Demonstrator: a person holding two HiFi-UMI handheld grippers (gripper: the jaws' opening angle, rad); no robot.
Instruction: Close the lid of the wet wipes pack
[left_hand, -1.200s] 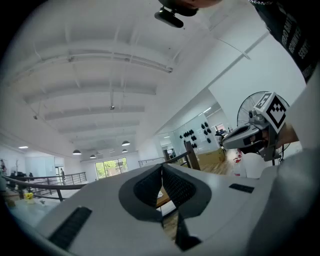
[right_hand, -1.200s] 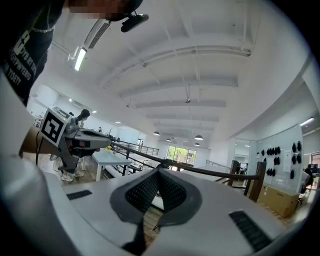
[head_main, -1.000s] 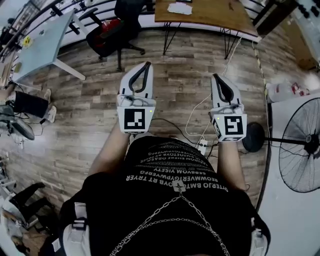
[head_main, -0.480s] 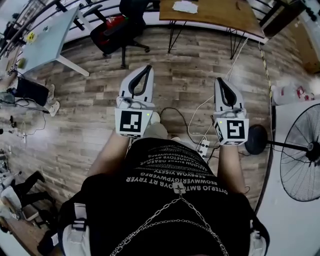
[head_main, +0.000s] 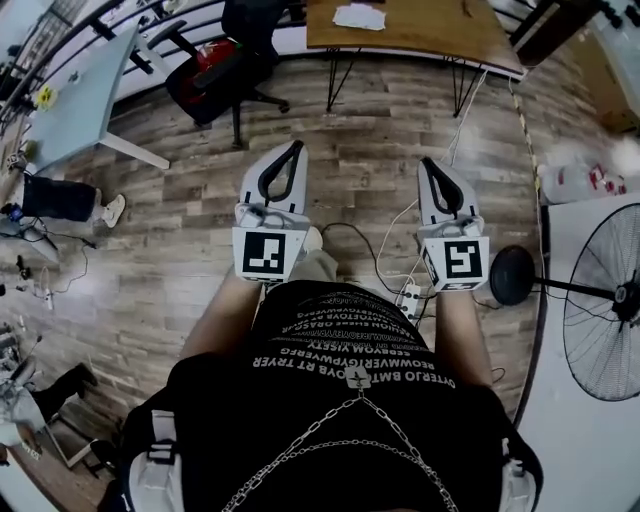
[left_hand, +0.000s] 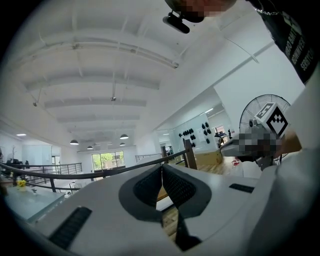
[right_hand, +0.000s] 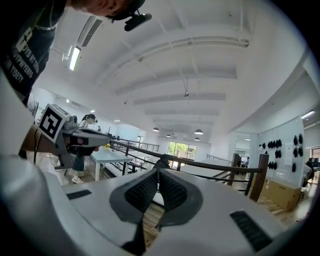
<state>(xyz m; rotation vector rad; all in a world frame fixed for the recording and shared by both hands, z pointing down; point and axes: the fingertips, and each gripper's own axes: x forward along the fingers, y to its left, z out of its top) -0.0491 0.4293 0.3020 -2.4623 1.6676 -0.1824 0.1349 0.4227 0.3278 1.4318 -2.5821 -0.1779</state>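
Observation:
I see no wet wipes pack for certain; a small white flat thing (head_main: 358, 16) lies on the wooden table (head_main: 440, 28) far ahead, too small to identify. My left gripper (head_main: 296, 146) is held level over the plank floor with its jaws shut on nothing. My right gripper (head_main: 428, 162) is beside it, also shut and empty. In the left gripper view the left gripper (left_hand: 161, 166) has its pads pressed together. The right gripper view shows the right gripper (right_hand: 159, 171) the same way.
A black and red office chair (head_main: 215, 65) stands ahead on the left beside a pale blue table (head_main: 85, 90). A standing fan (head_main: 605, 310) is at the right. A power strip (head_main: 407, 296) and cables lie on the floor by my feet.
Both grippers have sunk a little in the head view and stay shut. The floor and furniture have shifted slightly as the person moved.

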